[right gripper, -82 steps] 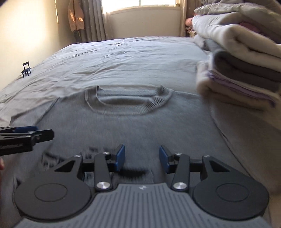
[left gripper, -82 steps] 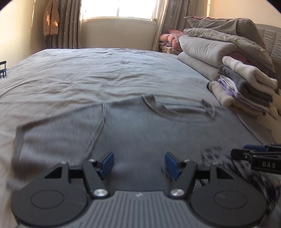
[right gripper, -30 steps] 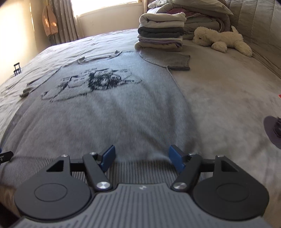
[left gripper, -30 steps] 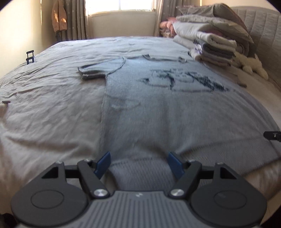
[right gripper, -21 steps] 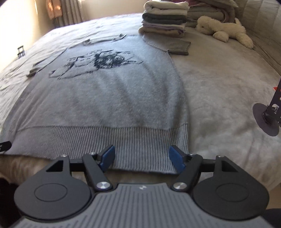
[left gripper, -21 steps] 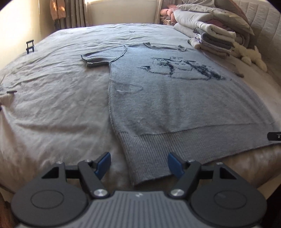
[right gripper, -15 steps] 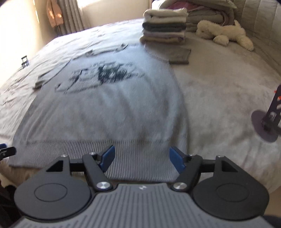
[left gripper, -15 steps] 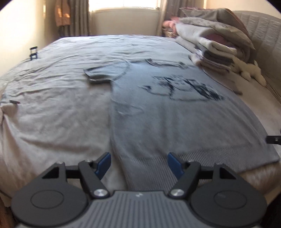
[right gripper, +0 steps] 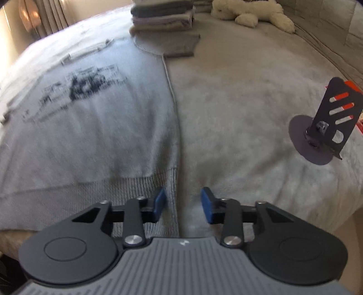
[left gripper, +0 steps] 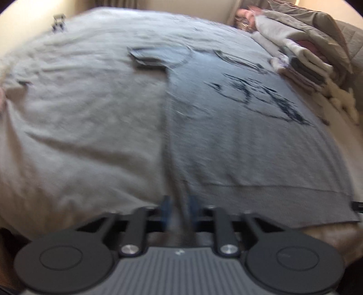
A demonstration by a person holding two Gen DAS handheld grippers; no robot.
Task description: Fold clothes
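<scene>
1. Sweater (left gripper: 238,136), grey knit with a dark graphic on the chest, lies flat and face up on the bed (left gripper: 79,118); neck points toward the window end, ribbed hem (right gripper: 113,195) sits at the near edge of the mattress.
2. Left gripper (left gripper: 179,211): its jaws have just been closing and now stand nearly together, with the hem's left corner between the blue pads. Picture is blurred, but the knit looks pinched.
3. Right gripper (right gripper: 182,202): its jaws have just been closing as well, yet a clear gap remains. Right side edge of the hem runs between the pads and lies against the left one; the other pad stands off the cloth. No grip yet.
4. Change against half a second back: both grippers stood wide over the hem band; now each sits on its own bottom corner.
5. Judgement: this is the pick-up for the first fold, hem to be carried up toward the shoulders. Left side ready, right side must finish closing first, else the hem lifts crooked.
6. Nearby: stack of folded clothes (right gripper: 163,18) beyond the right sleeve; black stand (right gripper: 326,127) well apart on the right.
</scene>
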